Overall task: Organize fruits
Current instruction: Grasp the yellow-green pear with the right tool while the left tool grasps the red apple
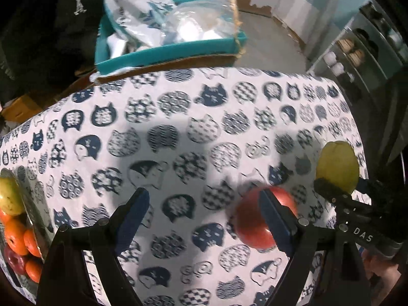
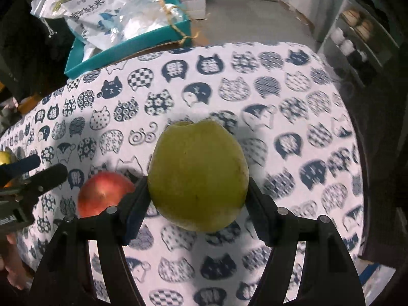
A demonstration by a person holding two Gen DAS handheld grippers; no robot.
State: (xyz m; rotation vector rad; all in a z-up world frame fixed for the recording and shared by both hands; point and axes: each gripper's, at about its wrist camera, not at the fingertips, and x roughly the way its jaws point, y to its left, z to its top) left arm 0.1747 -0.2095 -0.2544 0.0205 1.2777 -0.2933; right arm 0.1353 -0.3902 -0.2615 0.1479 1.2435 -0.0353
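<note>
My right gripper [image 2: 197, 193] is shut on a green pear [image 2: 197, 176] and holds it above the cat-print tablecloth [image 2: 255, 89]. The pear also shows at the right of the left wrist view [image 1: 336, 167]. A red apple [image 1: 251, 219] lies on the cloth, partly behind my left gripper's right finger [image 1: 276, 219]. My left gripper [image 1: 204, 216] is open and empty over the cloth. The apple also shows in the right wrist view [image 2: 102, 195], left of the pear. A tray of fruit [image 1: 15, 224] with oranges, a red apple and a green fruit sits at the far left.
A teal box [image 1: 163, 53] with plastic bags stands behind the table's far edge. A shelf with jars [image 1: 352, 58] is at the right. The table's right edge [image 2: 357, 153] drops off near the pear.
</note>
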